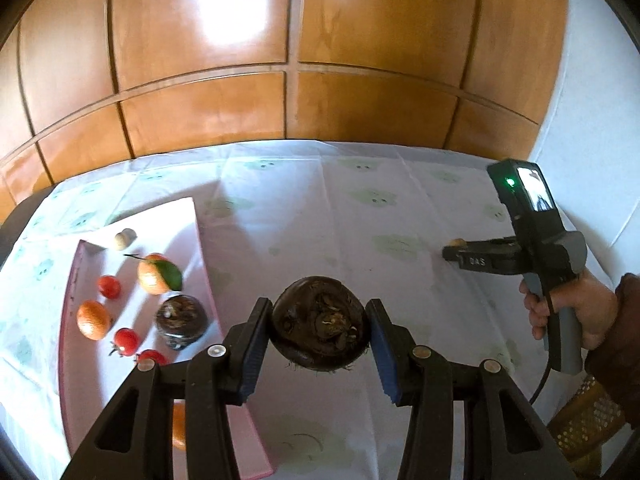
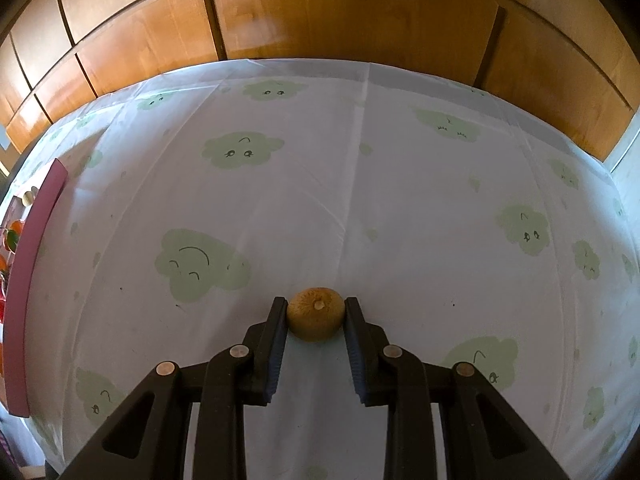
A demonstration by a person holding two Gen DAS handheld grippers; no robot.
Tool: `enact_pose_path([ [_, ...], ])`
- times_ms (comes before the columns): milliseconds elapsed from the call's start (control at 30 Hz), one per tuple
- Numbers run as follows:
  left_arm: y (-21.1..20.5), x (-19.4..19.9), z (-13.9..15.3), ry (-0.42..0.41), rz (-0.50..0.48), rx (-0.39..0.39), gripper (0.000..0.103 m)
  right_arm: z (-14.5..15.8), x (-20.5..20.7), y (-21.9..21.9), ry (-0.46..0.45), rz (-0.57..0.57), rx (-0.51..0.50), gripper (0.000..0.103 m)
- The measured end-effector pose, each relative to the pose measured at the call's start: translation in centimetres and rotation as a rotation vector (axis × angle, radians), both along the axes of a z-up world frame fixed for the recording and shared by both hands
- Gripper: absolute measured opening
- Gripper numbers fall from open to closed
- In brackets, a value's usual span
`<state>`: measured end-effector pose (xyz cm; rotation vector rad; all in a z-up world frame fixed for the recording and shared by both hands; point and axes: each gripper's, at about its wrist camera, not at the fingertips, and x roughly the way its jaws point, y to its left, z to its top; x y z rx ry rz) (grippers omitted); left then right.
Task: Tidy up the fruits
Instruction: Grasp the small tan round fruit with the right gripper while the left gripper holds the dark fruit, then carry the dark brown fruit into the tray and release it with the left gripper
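Left wrist view: my left tool (image 1: 319, 322) is pinching a dark brown, rough-skinned fruit (image 1: 320, 322) between its two pads, and the fruit hangs above the table (image 1: 360, 220), just right of the pink tray (image 1: 208, 280). Over in that tray, on the left, I can see an orange with a green leaf (image 1: 154, 274), a second orange (image 1: 93, 319) nearer the left wall, three small red tomatoes, the far one at (image 1: 109, 286), another dark fruit (image 1: 182, 320) close to the right wall, and a small tan fruit (image 1: 125, 238) at the far end. On the right, my right hand (image 1: 572, 312) grips the handle of the right tool (image 1: 454, 249), whose tips point left, low over the table. Right wrist view: the right tool (image 2: 316, 316) is pressed onto a small tan round fruit (image 2: 316, 318), one pad on each side, right down at the cloud-printed tablecloth (image 2: 360, 180); whether it touches the cloth I cannot tell. The tray's pink wall (image 2: 36, 248) shows at the far left edge, well apart from this fruit.
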<state>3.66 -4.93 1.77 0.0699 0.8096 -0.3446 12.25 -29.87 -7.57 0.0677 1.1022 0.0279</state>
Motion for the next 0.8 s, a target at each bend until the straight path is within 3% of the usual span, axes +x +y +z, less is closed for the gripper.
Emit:
enact_pose_path([
  [567,3.3,0.3,-0.1,0.012,0.087,-0.016,0.048,0.1,-0.2,0.5,-0.009,0.004,-0.028,0.028],
  [800,8.3,0.5,0.6,0.024,0.198,-0.068,0.048,0.1,-0.2,0.5,-0.008,0.004,-0.031,0.028],
])
